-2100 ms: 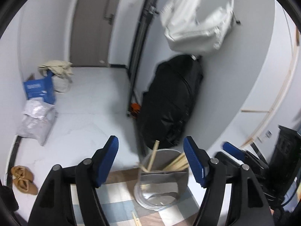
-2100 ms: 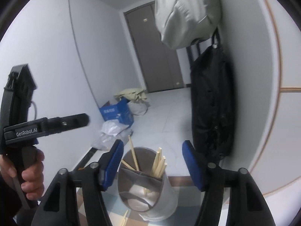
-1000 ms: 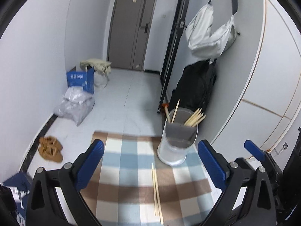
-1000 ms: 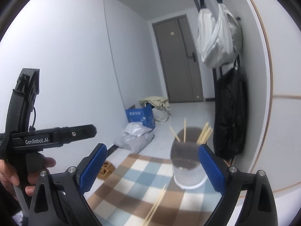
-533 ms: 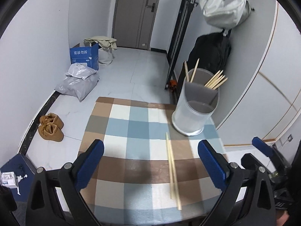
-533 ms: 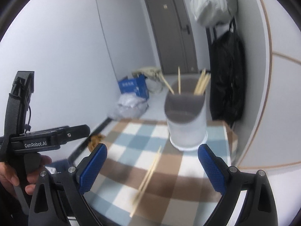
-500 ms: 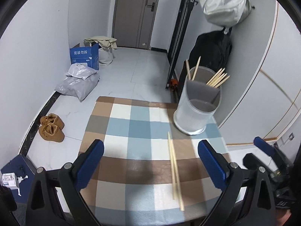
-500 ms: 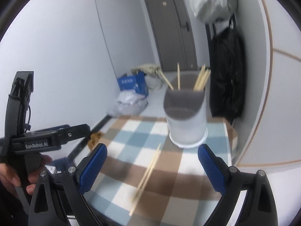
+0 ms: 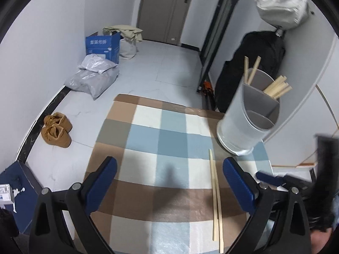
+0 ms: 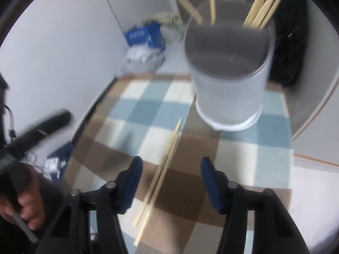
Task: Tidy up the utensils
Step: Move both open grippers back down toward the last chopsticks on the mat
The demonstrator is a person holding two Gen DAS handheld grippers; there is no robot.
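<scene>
A: From the left wrist view, how far along is it?

B: Several wooden chopsticks already stand in the round grey divided utensil holder. One loose pair of pale wooden chopsticks lies just in front of the holder on the checked blue-and-brown cloth. The left gripper gapes wide, empty.

A: And the right wrist view?

B: Blurred. The right gripper has just been closing to about half-open, gripping nothing; the pair runs between its jaws, untouched. The holder's bottom is hidden, and its far compartment is hard to read.
</scene>
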